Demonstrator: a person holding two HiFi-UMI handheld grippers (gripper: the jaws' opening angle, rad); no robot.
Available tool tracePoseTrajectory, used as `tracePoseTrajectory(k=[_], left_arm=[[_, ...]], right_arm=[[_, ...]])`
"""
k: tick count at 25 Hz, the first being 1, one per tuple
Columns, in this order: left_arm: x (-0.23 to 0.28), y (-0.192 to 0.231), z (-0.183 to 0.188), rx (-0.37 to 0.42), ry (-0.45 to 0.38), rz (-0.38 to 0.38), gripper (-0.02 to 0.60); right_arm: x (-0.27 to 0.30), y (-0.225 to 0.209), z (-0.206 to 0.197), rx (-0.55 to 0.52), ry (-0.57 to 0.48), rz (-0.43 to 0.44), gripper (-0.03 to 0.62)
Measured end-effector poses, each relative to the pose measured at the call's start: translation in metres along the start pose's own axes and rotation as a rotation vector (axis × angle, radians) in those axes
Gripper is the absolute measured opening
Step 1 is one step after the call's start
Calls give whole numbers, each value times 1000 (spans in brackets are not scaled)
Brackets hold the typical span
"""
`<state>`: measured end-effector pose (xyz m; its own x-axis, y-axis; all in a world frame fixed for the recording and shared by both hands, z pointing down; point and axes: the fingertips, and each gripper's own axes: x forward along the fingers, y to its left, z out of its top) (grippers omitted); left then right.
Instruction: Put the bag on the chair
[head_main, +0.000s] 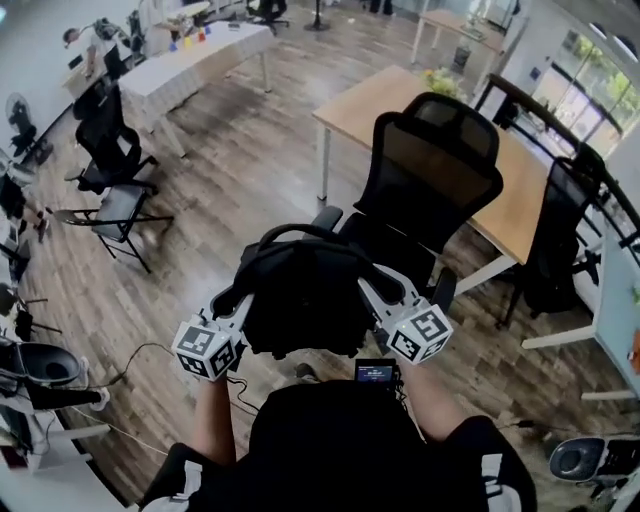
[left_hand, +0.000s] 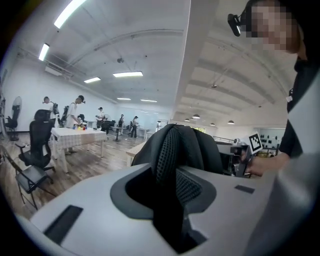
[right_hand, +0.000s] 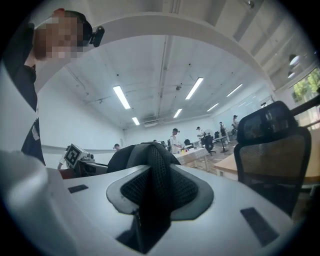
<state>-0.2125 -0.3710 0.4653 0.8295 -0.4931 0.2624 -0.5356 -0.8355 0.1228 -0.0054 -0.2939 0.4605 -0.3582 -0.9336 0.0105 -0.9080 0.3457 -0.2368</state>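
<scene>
In the head view a black backpack (head_main: 305, 300) hangs in front of me, just short of a black mesh office chair (head_main: 430, 180) and above the near edge of its seat. My left gripper (head_main: 242, 295) is shut on the bag's left shoulder strap. My right gripper (head_main: 372, 287) is shut on the right strap. In the left gripper view, the padded mesh strap (left_hand: 167, 160) stands pinched in the left gripper (left_hand: 170, 200). The right gripper view shows the other strap (right_hand: 157, 180) clamped in the right gripper (right_hand: 150, 210), with the chair's backrest (right_hand: 272, 150) to the right.
A wooden table (head_main: 400, 110) stands behind the chair, and a second black chair (head_main: 565, 230) sits to its right. A folding chair (head_main: 115, 210) and a white-clothed table (head_main: 195, 60) are at the left. Cables lie on the wooden floor (head_main: 150, 355) near my feet.
</scene>
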Motion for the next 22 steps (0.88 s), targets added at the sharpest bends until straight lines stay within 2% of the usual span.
tracePoseTrajectory(k=[10, 16, 22], left_arm=[[94, -26, -1, 36, 39, -337, 107], [140, -56, -11, 50, 61, -461, 107], [179, -85, -31, 66, 104, -543, 107]], right_arm=[[-57, -38, -4, -7, -51, -347, 120], [-93, -59, -11, 5, -52, -500, 120], [-123, -85, -30, 28, -47, -602, 120]])
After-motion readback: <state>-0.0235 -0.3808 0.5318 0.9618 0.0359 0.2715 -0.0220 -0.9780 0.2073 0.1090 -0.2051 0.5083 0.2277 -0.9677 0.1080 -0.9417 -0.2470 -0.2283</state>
